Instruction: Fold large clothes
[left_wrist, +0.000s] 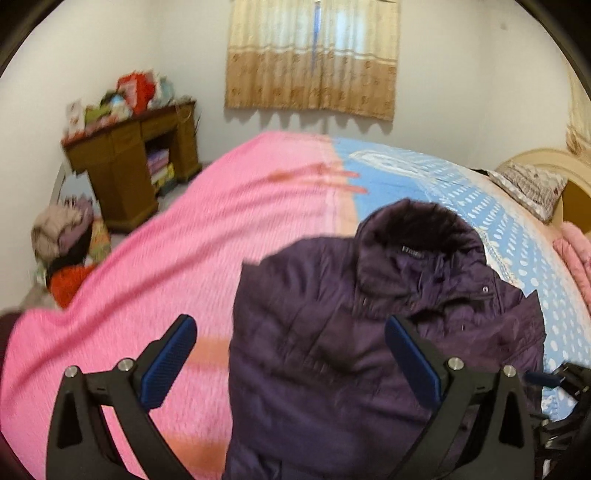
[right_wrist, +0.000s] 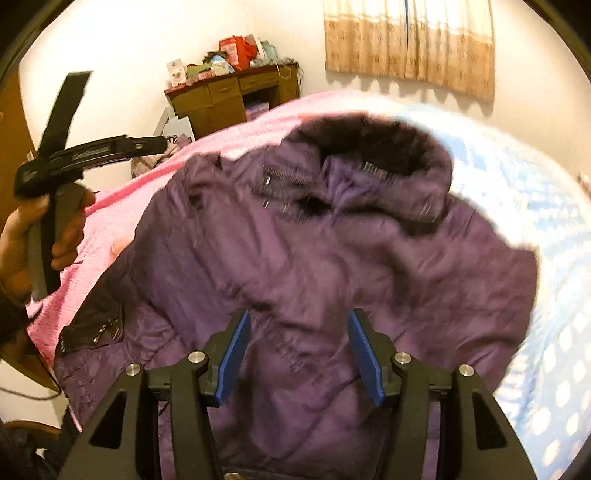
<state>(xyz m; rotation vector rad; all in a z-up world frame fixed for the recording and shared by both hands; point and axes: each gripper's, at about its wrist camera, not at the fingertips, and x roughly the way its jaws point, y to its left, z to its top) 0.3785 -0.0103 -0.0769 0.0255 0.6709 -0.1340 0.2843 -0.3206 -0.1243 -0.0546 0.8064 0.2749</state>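
A dark purple padded jacket with a dark furry collar lies spread on the bed, collar at the far end. My left gripper hovers over the jacket's left side, jaws wide open and holding nothing; its left pad is over the pink blanket. In the right wrist view the jacket fills the middle. My right gripper hangs above its lower body, jaws partly open, with no cloth pinched between the blue pads. A hand at the left holds the other gripper's handle.
The bed has a pink blanket on the left and a blue dotted sheet on the right, with a pillow at the headboard. A cluttered wooden desk stands at the far wall. A pile of clothes lies on the floor.
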